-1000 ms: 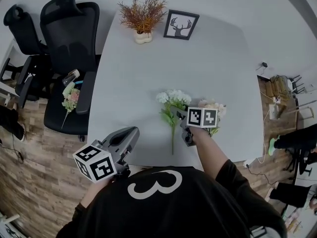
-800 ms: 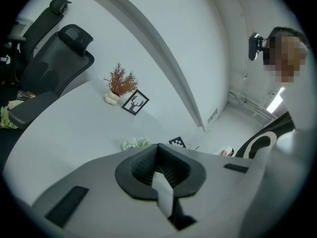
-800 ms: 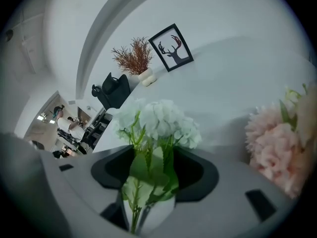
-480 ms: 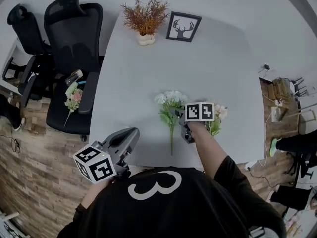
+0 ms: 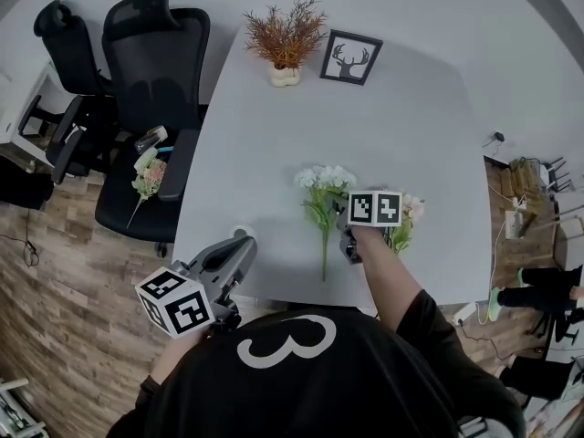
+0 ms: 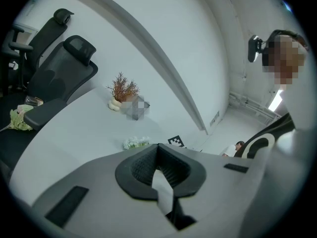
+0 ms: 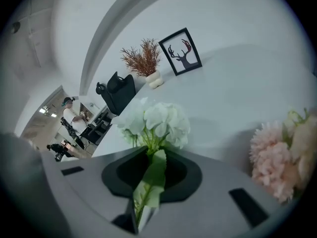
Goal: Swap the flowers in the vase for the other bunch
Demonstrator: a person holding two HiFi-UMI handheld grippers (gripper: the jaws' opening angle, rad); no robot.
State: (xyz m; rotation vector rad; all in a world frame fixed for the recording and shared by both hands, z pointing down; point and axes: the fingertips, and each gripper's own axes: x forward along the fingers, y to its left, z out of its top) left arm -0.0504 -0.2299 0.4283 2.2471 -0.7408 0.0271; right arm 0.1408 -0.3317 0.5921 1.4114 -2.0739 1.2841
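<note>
White flower bunch (image 5: pixel 326 179): lying on surface (image 5: pixel 274 153), just beside pink bunch (image 7: pixel 272 157). Right hand-held gripper (image 7: pixel 147 182) closing on its leafy stem. Left hand-held gripper (image 6: pixel 163 182): jaws together, empty. Risk: leaf-only grip, so bunch slips.

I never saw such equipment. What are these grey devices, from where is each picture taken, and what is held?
A person holds a gripper, a tool with two jaws, in each hand. The head view looks down from the person's head; each gripper view comes from a camera on that gripper. On the pale grey table lie a bunch of white flowers and a bunch of pink flowers, beyond them a dried orange plant and a framed deer picture. The jaws of the right gripper are closing on the white bunch's stem; the left gripper holds nothing.
</note>
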